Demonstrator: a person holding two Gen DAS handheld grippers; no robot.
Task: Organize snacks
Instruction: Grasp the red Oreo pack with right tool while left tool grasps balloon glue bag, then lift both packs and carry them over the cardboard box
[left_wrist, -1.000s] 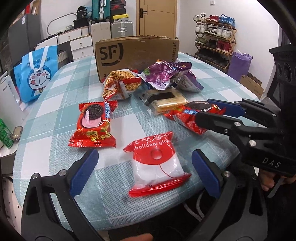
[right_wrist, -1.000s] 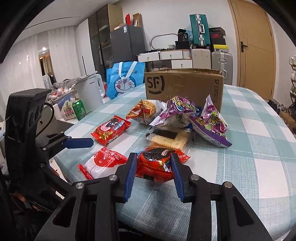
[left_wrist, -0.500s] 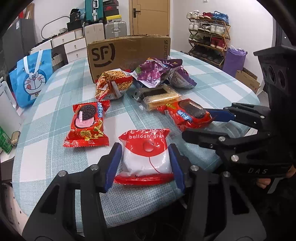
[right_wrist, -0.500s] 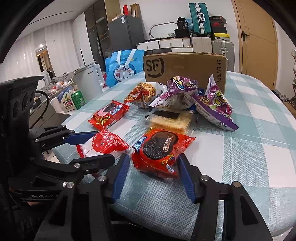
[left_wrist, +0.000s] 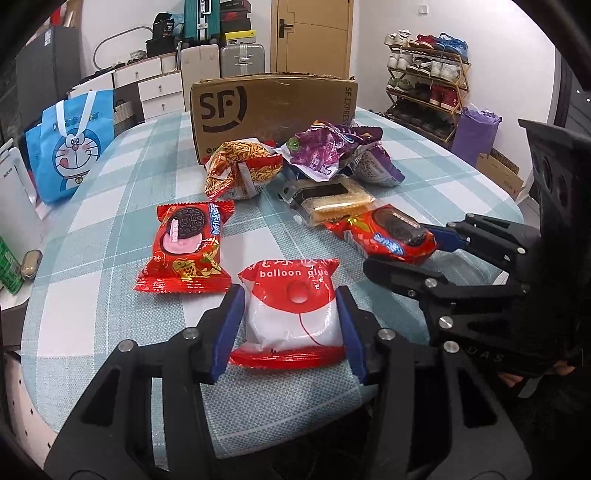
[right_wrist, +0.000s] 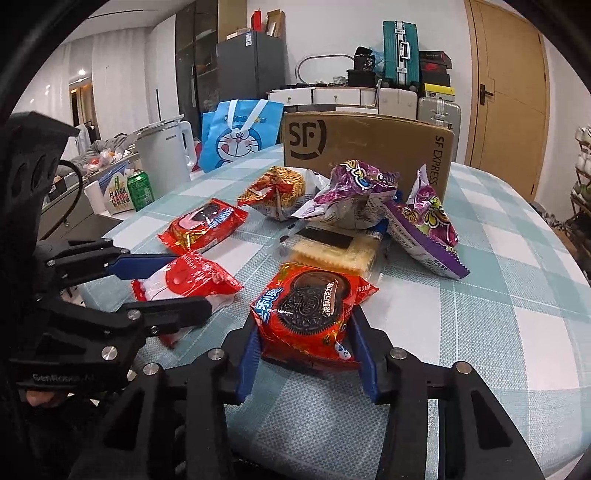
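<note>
My left claw (left_wrist: 290, 328) is clamped on the white-and-red packet (left_wrist: 293, 317) at the near edge of the surface (left_wrist: 110, 295). My right claw (right_wrist: 304, 354), jaws just closed, pinches the chocolate cookie pack (right_wrist: 310, 306). Risk: puffy, slick wrappers may squirm out on lifting, and the claws, close together, may collide on the way to the cardboard box (right_wrist: 369, 147).

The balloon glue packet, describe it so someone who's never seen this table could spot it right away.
Start at the SF cardboard box at the far side of the checked table and come past the snack pile to the near edge. There the balloon glue packet sits between the left gripper pads. It alone is mostly white under a red top, unlike the all-red cookie packs beside it.
</note>
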